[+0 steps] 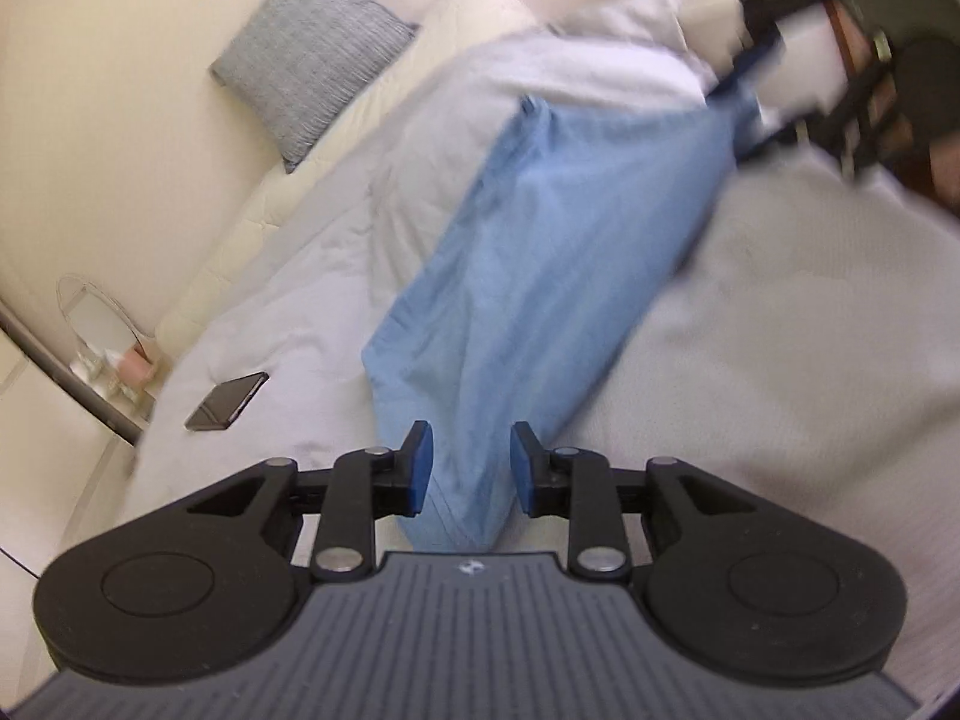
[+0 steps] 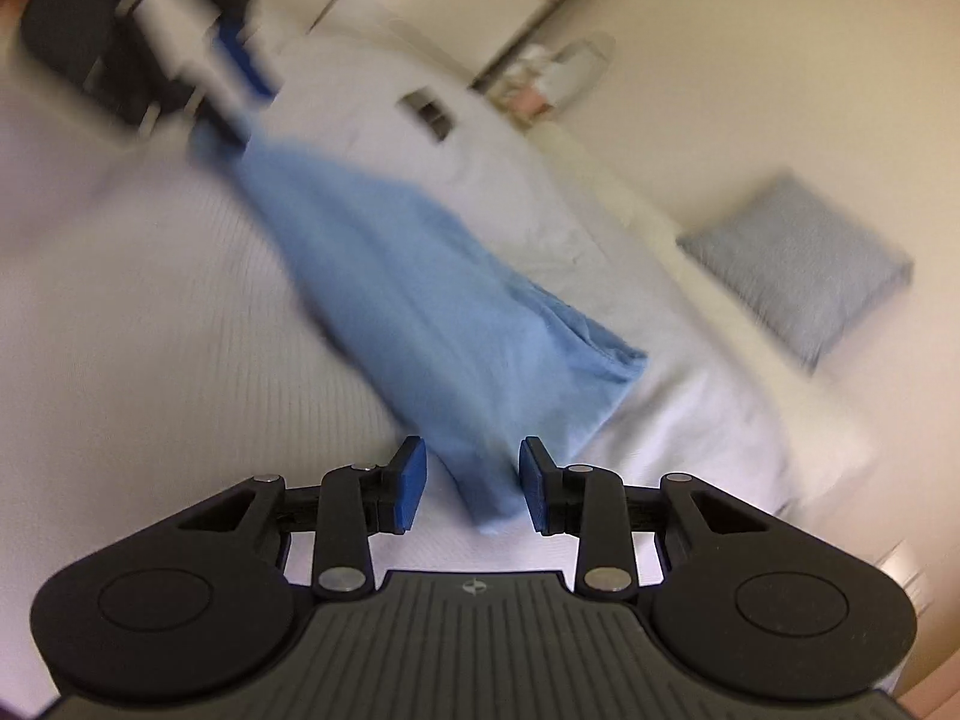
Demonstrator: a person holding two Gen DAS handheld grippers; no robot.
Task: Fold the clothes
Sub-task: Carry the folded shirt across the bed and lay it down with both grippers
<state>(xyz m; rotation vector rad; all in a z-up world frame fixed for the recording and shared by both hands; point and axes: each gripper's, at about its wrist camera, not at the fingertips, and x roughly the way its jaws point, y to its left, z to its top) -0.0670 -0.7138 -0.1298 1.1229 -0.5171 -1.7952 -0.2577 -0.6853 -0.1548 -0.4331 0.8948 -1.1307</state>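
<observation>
A light blue garment [image 1: 540, 276] lies stretched in a long diagonal band across a bed covered in white bedding [image 1: 780, 312], bunched into folds along its length. One end sits between the blue pads of the left gripper [image 1: 467, 468], whose jaws stand apart on either side of the cloth without pinching it. The opposite end narrows toward the right gripper [image 2: 473, 480], whose jaws are likewise spread, the fabric lying in the gap between them. Both views carry motion blur, heavier in the right wrist view. A dark phone [image 1: 227, 401] lies flat on the bedding, well apart from the garment. A grey textured cushion [image 1: 312, 54] leans against the cream wall beside the mattress edge. A small round mirror [image 1: 99, 318] stands on a low surface near the bed's corner.
</observation>
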